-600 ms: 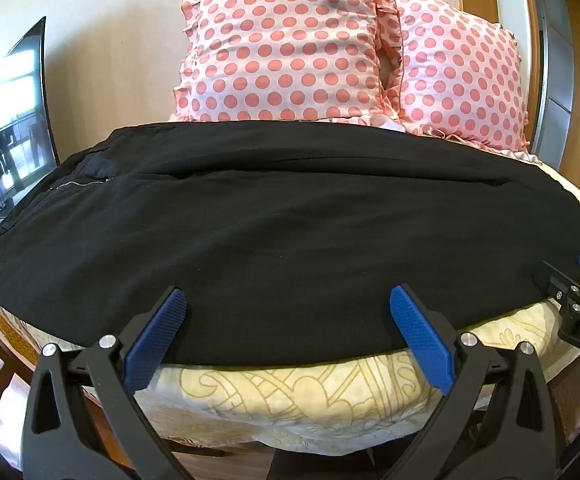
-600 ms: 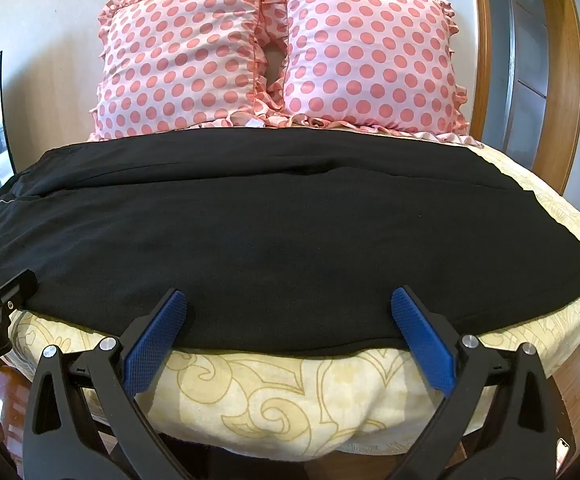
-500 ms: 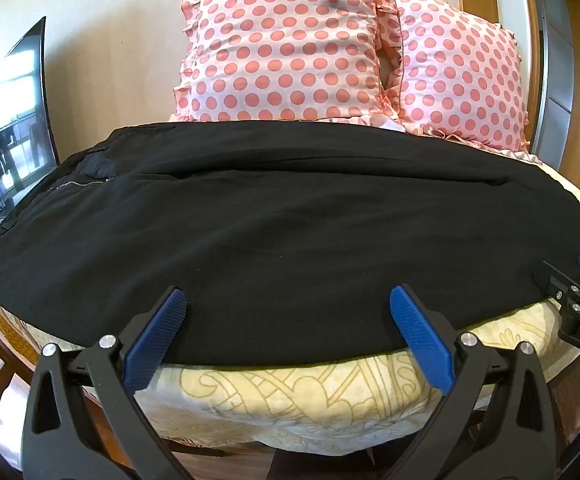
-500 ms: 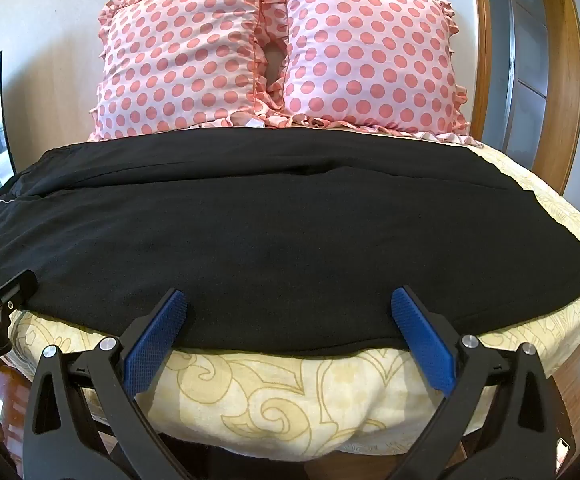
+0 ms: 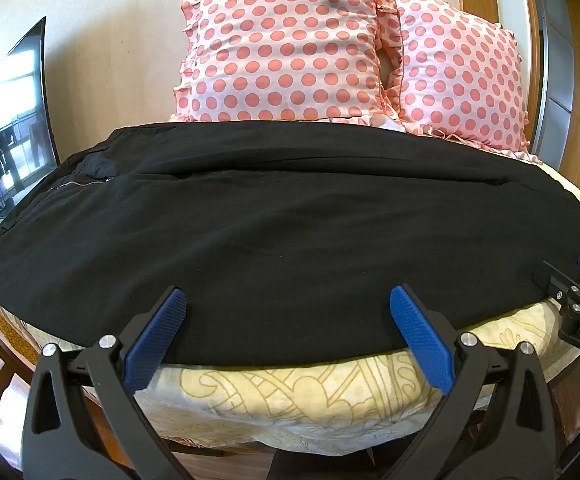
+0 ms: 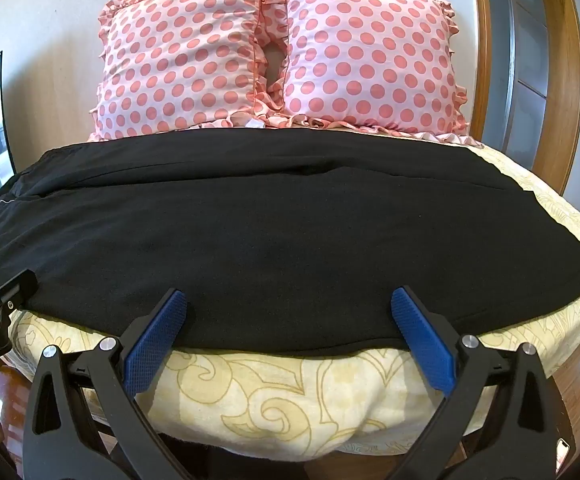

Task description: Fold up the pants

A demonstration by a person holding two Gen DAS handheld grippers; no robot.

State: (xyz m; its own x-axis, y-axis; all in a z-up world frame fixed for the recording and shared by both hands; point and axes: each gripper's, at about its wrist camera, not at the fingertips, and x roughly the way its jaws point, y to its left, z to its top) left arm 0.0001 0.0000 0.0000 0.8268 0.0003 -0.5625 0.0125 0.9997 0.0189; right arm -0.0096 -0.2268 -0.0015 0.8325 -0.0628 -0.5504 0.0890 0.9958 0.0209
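Black pants (image 5: 274, 232) lie spread flat across the bed (image 5: 290, 400), waistband and zipper toward the left, near edge just beside both grippers. The left gripper (image 5: 286, 336) and right gripper (image 6: 288, 334) hover at that edge, jaws spread wide, holding nothing; the pads may brush the cloth. Two dotted pillows (image 6: 274, 60) stand behind the pants.

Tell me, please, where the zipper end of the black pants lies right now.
In the left wrist view the zipper sits at the far left of the black pants, toward the TV, left of the polka-dot pillows.
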